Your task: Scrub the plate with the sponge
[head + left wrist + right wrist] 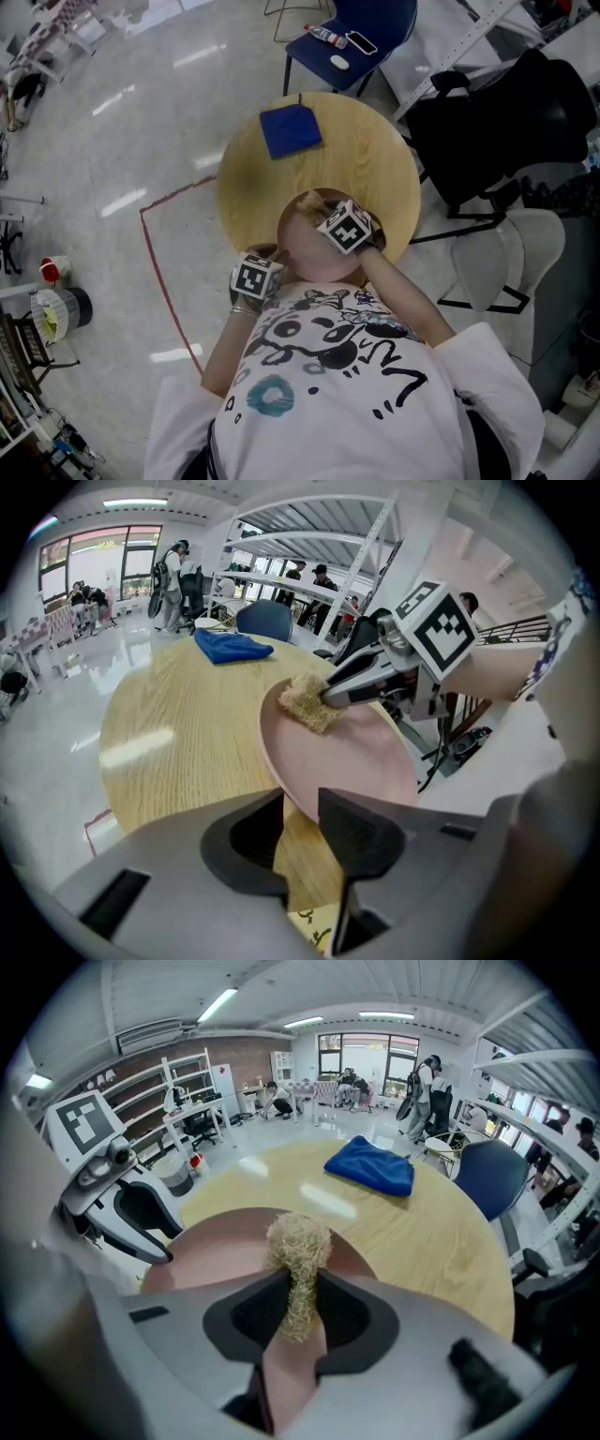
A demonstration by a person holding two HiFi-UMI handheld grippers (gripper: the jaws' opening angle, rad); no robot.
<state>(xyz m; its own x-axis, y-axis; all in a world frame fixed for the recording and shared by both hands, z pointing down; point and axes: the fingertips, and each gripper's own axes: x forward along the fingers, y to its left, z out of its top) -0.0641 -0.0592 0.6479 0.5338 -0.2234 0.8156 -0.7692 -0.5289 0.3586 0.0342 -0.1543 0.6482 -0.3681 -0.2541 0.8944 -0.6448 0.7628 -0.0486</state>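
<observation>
Plate (302, 251) is being held tilted at the 6 o'clock edge of the round table (384, 159), with its rim being pinched by the left gripper (300, 803). Sponge (298, 1241) is being squeezed in the right gripper (298, 1290) and pressed on the plate around 11 o'clock, going by the left gripper view. In the head view it's being hidden by the marker cube (345, 227). Blue cloth (291, 129) is being left at the table's 11 o'clock.
</observation>
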